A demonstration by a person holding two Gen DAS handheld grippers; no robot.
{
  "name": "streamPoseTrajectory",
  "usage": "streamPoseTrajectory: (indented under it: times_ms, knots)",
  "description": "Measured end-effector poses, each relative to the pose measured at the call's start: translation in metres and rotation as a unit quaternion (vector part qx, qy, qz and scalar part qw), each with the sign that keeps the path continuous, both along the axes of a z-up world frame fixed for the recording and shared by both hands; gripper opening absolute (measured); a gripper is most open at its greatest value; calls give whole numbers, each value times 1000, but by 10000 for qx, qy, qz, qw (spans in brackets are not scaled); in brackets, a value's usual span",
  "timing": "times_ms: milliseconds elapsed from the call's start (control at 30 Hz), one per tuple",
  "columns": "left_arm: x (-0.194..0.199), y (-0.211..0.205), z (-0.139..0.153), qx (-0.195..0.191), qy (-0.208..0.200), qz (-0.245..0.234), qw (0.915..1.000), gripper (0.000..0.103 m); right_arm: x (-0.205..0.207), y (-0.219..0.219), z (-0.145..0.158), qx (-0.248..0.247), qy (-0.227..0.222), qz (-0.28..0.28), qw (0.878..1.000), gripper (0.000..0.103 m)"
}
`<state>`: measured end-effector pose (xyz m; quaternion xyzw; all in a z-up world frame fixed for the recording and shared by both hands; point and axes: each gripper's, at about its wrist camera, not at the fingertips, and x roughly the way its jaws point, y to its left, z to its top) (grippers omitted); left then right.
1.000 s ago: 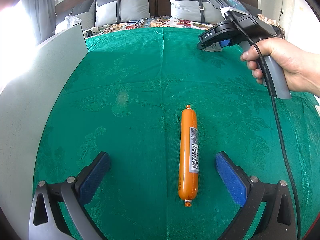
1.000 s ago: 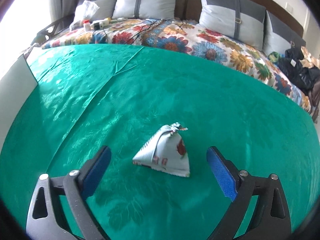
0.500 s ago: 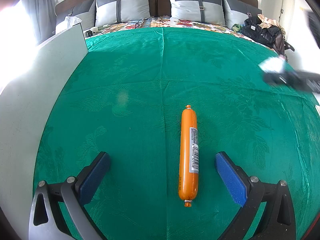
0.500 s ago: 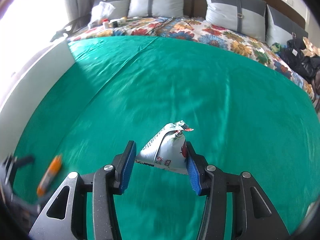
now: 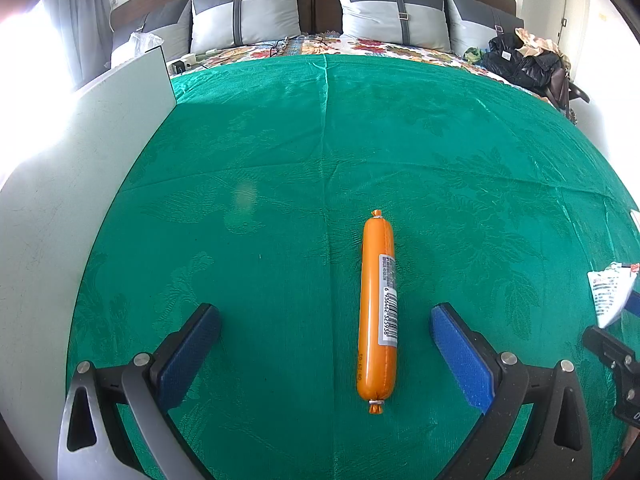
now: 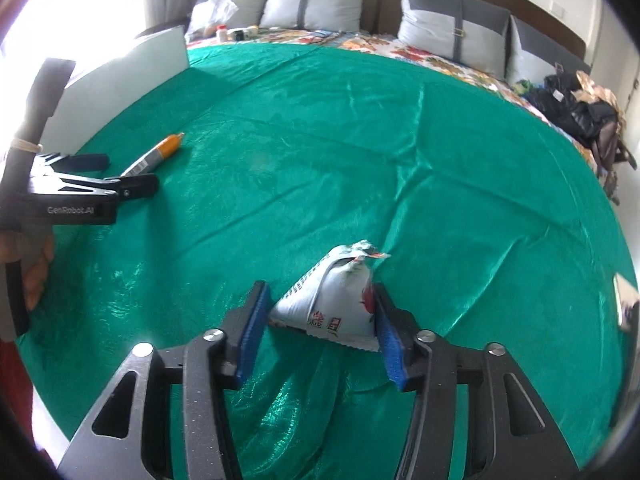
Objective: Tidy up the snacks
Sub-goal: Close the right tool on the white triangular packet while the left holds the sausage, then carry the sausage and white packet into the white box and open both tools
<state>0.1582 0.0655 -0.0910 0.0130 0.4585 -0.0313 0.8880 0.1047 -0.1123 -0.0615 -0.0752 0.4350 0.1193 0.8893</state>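
An orange sausage stick (image 5: 378,308) lies on the green cloth (image 5: 280,160) between the fingers of my left gripper (image 5: 326,348), which stands open around it without touching it. The sausage stick (image 6: 158,156) and the left gripper (image 6: 124,176) also show at the left of the right wrist view. A white pyramid-shaped snack packet (image 6: 332,304) rests on the cloth between the pads of my right gripper (image 6: 320,320). The right jaws are opening, and a thin gap shows at the left pad. The packet (image 5: 610,296) appears at the right edge of the left wrist view.
A white board (image 5: 80,184) stands upright along the cloth's left side. Grey pillows (image 5: 392,12) and a flowered sheet (image 6: 400,52) lie at the back. Black bags (image 6: 576,108) are piled at the far right. A small white item (image 6: 624,296) lies near the right edge.
The right gripper shut on the packet and carried it across the cloth toward the left gripper. Its jaws have now widened, with the packet down on the cloth. The left gripper stayed put.
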Motion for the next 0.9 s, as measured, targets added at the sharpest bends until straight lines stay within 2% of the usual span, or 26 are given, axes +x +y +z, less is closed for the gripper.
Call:
streamPoseTrajectory:
  times_ms: [100, 200, 700, 767, 900]
  knots:
    - [0, 0, 0, 0, 0, 1, 10000, 103, 3, -6, -3, 108, 30, -256, 9996, 87]
    - [0, 0, 0, 0, 0, 0, 10000, 103, 5, -5, -3, 85, 55, -298, 9995, 91]
    - [0, 1, 0, -29, 1, -8, 10000, 103, 2, -6, -5, 97, 62, -346, 9993, 93]
    - [-1, 1, 0, -43, 9, -121, 9999, 103, 0, -6, -7, 103, 64, -354, 9993, 94]
    - [-12, -4, 2, -21, 83, -738, 9972, 103, 0, -6, -6, 101, 64, -354, 9993, 94]
